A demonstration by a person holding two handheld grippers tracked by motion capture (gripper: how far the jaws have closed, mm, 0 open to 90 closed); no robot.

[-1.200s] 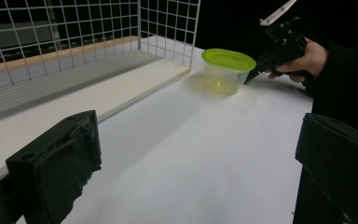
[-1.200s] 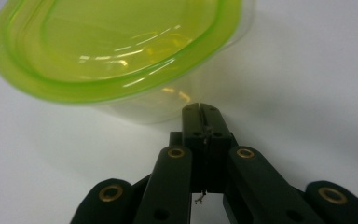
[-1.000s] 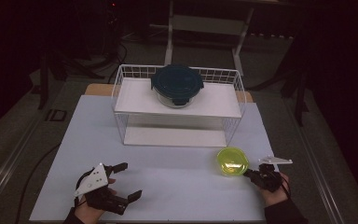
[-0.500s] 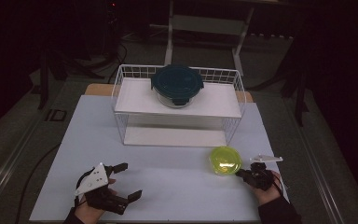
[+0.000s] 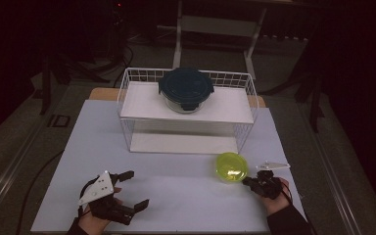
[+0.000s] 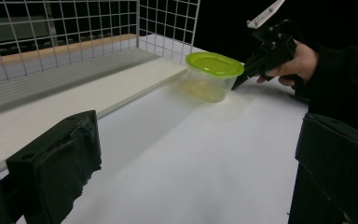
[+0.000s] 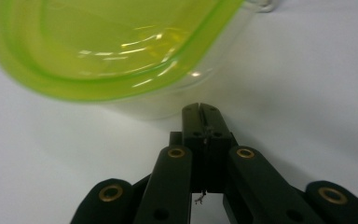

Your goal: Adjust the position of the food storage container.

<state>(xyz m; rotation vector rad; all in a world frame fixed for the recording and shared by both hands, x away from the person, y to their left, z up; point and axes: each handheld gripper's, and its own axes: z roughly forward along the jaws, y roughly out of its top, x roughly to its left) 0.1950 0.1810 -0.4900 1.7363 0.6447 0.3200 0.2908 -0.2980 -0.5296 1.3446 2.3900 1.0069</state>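
Right tool (image 5: 248, 182): jaws pressed together with nothing between them, as the right gripper view (image 7: 200, 111) showed; the closed tip sat against the lower wall of the green-lidded container, on the side toward the person.
Green-lidded container (image 5: 231, 167): a clear tub with a yellow-green lid, standing upright on the tabletop just in front of the wire rack's right end; in the left gripper view (image 6: 214, 74) the right tool (image 6: 239, 82) met its side from the right.
Left tool (image 5: 138, 190): jaws spread wide with nothing between them, held low over the near left part of the tabletop, well apart from the container; its grey three-cornered plate faced up.
Wire rack (image 5: 127, 93): a white wire frame at the far middle of the tabletop, with a white board as upper shelf and another flat one at its base.
Dark-lidded container (image 5: 186, 89): a round clear tub with a dark blue clip lid, standing on the upper shelf of the rack, near its middle.
Tabletop (image 5: 186, 196): white, bare between the two hands.
Hands: the left hand (image 5: 92, 218) and the right hand (image 5: 277, 198) came in from the near edge, the right in a dark sleeve.
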